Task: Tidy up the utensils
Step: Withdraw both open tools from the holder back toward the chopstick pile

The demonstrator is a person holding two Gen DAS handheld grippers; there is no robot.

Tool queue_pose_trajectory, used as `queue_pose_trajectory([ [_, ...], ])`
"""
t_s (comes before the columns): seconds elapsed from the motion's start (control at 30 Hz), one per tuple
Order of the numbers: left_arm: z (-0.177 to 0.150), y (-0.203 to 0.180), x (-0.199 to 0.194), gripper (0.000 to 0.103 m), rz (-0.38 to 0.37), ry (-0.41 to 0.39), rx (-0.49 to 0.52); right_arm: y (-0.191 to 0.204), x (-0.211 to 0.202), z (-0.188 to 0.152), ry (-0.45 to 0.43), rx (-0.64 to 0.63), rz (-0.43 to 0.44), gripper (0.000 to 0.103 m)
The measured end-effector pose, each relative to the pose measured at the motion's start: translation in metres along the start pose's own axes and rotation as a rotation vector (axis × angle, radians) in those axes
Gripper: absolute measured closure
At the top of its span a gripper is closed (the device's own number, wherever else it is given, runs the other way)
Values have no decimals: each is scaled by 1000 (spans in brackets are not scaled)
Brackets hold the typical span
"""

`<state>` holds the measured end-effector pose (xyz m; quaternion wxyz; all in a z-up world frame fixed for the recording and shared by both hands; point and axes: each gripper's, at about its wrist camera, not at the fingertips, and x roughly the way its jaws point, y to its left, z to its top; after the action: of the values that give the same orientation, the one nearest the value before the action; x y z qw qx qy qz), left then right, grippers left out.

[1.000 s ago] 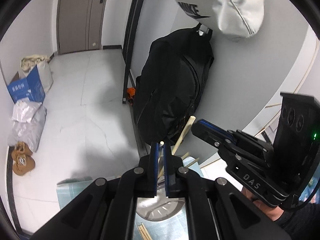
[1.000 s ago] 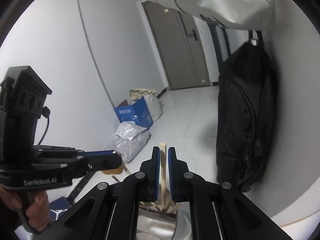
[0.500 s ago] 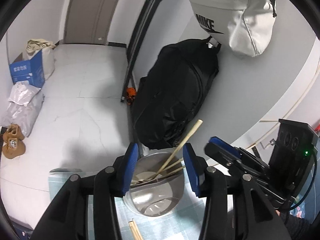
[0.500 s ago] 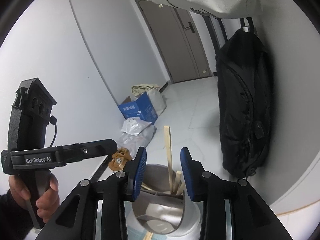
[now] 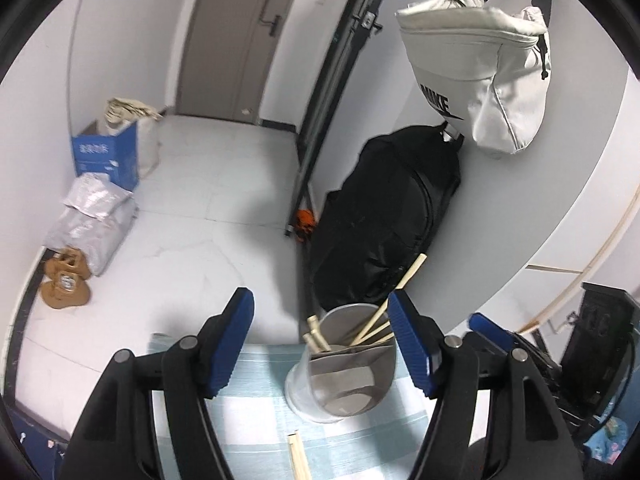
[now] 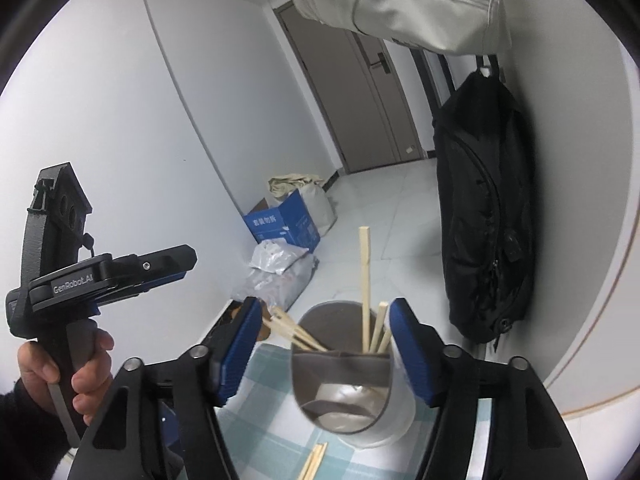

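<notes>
We find loose chopsticks (image 5: 298, 458) lying flat on the checked cloth (image 5: 256, 404) at the near edge, just before the metal holder (image 5: 344, 376). The holder stands upright on that cloth, divided inside by a partition, with bundled chopsticks (image 6: 370, 312) leaning out of it; one stick rises well above the rim in the right wrist view.

We record the left gripper (image 5: 320, 344) with its blue pads apart and the jaws opening; the holder appears in the gap between them, beyond the tips, and the pads press on nothing. The right gripper (image 6: 320, 348) stands likewise, jaws opening, the holder framed between its pads and not gripped. Both point downward toward the holder. A hand (image 6: 66, 368) grips the handle of the left gripper, seen at the left of the right wrist view.

Beyond the table edge we note a black backpack (image 5: 384, 216) against the wall, a white bag (image 5: 480, 76) hanging above it, a blue box (image 5: 106, 156), grey sacks (image 5: 92, 216), brown slippers (image 5: 64, 284) and a closed door (image 5: 232, 40) farthest off.
</notes>
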<state>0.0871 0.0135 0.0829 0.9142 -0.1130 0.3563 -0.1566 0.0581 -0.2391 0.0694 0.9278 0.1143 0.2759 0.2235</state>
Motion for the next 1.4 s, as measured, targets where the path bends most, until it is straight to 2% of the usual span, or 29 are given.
queue_pose_trajectory([
  [0.17, -13, -6, -20, 36, 63, -55, 23, 13, -17, -14, -29, -4, -10, 23],
  [0.23, -20, -10, -28, 27, 83, -78, 36, 17, -24, -20, -45, -2, -13, 20],
  [0.33, -32, -14, -40, 20, 118, -129, 57, 25, -33, -29, -64, -9, -9, 18],
  [0.5, -54, -16, -47, 19, 155, -161, 68, 35, -48, -49, -95, -22, -10, 6],
  [0.67, -75, -10, -43, 19, 169, -153, 62, 38, -52, -67, -101, -23, -19, 3],
  [1.1, -128, 15, -20, 19, 214, -127, 36, 29, -35, -122, -8, -37, -62, 3],
  [1.33, -148, 38, 4, 19, 242, -66, -19, 21, -4, -150, 139, -15, -57, 5],
  [1.4, -153, 47, 9, 19, 247, -48, -37, 20, 9, -155, 190, -14, -65, 14],
])
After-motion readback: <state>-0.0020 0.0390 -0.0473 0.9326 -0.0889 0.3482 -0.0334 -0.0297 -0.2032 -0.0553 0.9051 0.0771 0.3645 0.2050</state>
